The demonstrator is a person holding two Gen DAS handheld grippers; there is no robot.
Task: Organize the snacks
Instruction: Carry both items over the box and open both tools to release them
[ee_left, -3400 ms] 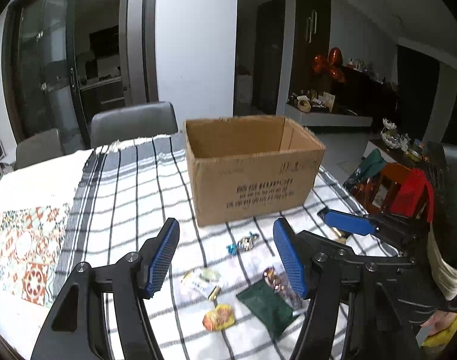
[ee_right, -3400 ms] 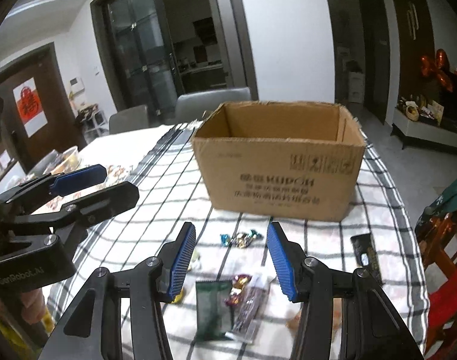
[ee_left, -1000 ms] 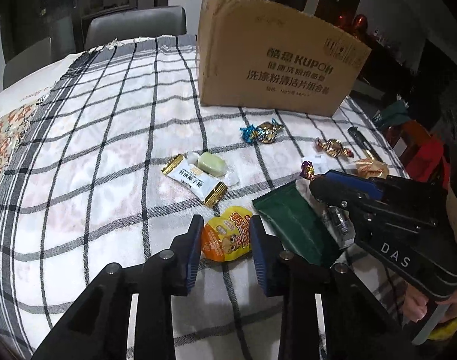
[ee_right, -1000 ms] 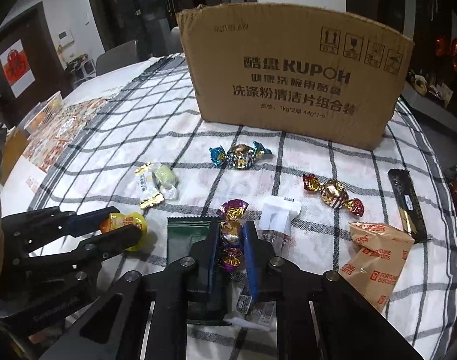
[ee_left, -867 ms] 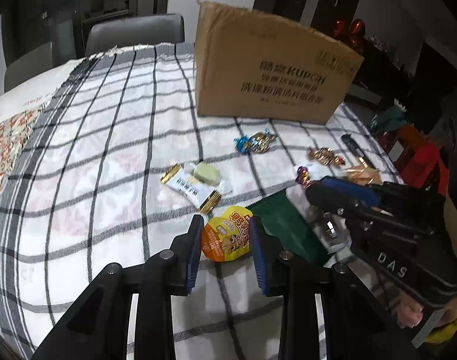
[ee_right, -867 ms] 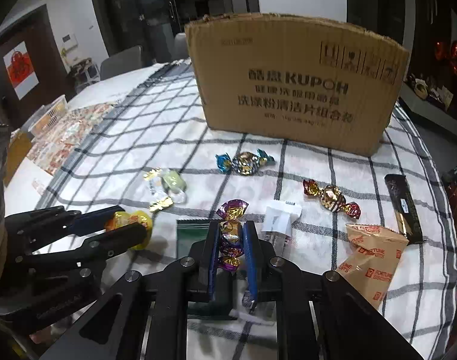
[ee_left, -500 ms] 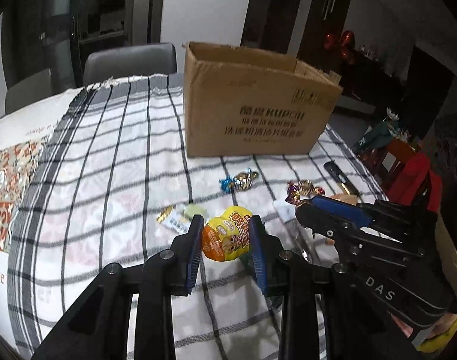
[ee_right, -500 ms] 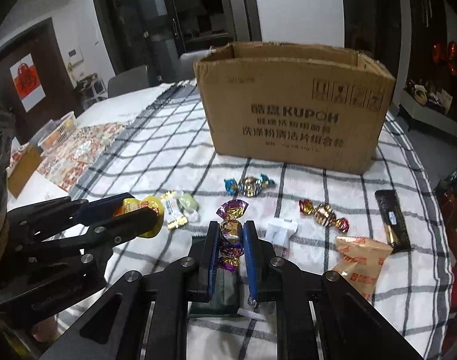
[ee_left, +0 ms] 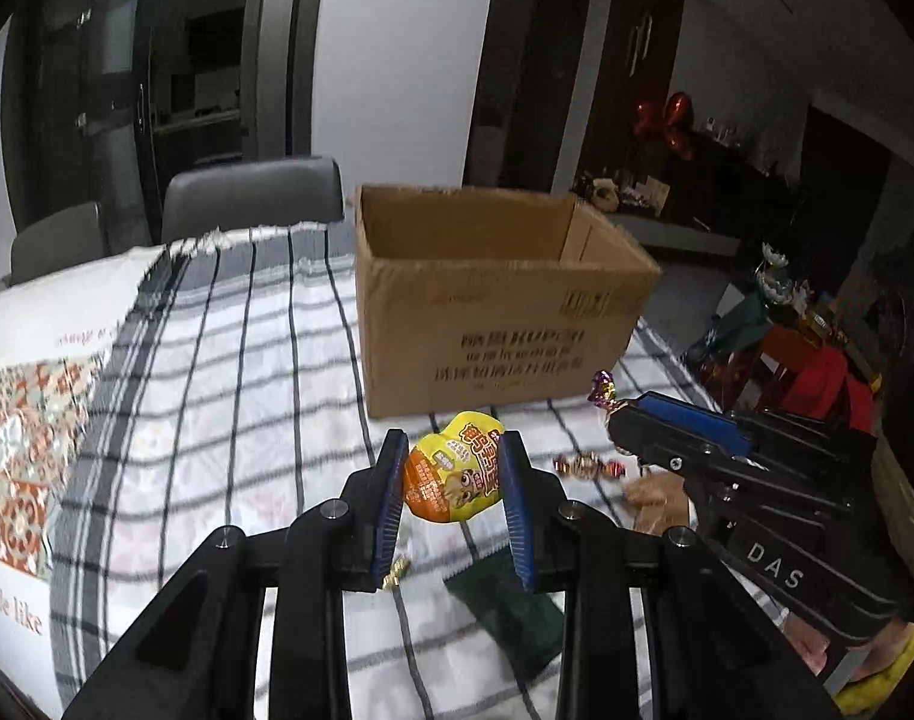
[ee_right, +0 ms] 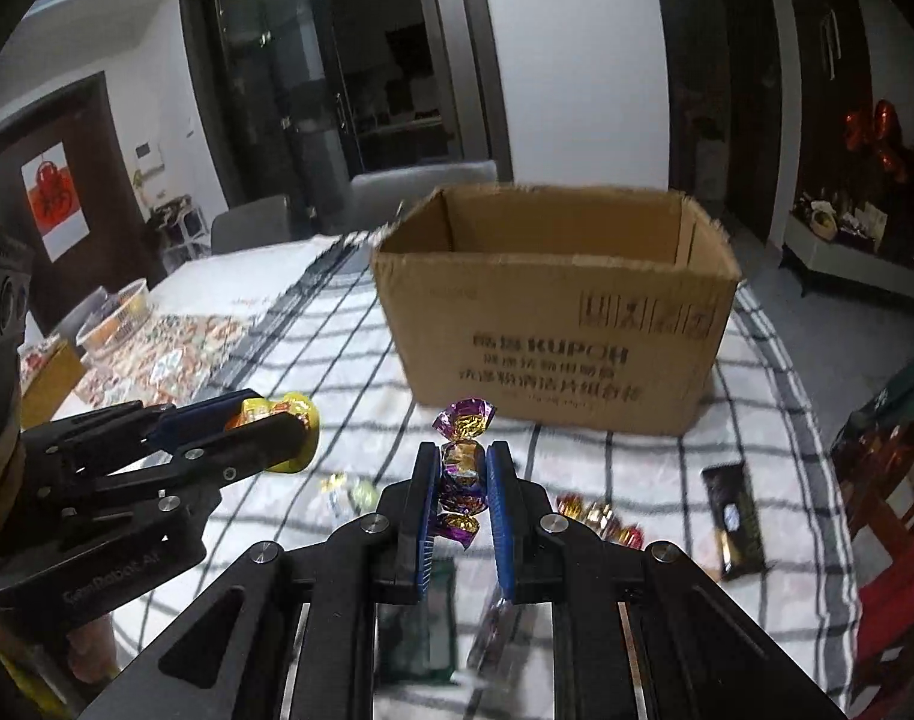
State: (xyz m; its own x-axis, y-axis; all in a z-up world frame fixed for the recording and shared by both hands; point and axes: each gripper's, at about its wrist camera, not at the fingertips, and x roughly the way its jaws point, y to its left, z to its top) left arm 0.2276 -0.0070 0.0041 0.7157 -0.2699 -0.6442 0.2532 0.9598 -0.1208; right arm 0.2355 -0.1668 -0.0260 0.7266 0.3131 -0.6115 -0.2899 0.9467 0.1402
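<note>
An open brown cardboard box (ee_left: 505, 324) (ee_right: 553, 336) stands on the checked tablecloth, its inside showing bare. My left gripper (ee_left: 452, 450) is shut on a yellow and orange snack packet (ee_left: 457, 480), held above the cloth in front of the box. My right gripper (ee_right: 463, 468) is shut on a purple and gold wrapped candy (ee_right: 461, 468), also lifted clear of the table. In the right wrist view the left gripper (ee_right: 276, 426) shows at the left with the yellow packet (ee_right: 300, 414). In the left wrist view the right gripper (ee_left: 622, 420) shows at the right with the purple candy (ee_left: 602, 387).
On the cloth lie a dark green packet (ee_left: 505, 606), a red and gold candy (ee_left: 583, 465) (ee_right: 601, 516), a tan biscuit packet (ee_left: 658, 495), a black bar (ee_right: 733, 522) and a pale green sweet (ee_right: 354, 489). Grey chairs (ee_left: 252, 198) stand behind the table. A basket (ee_right: 117, 312) sits far left.
Both grippers have risen from the cloth with their snacks held, and the box's open top has come into view. The candies on the table now lie lower in the frames.
</note>
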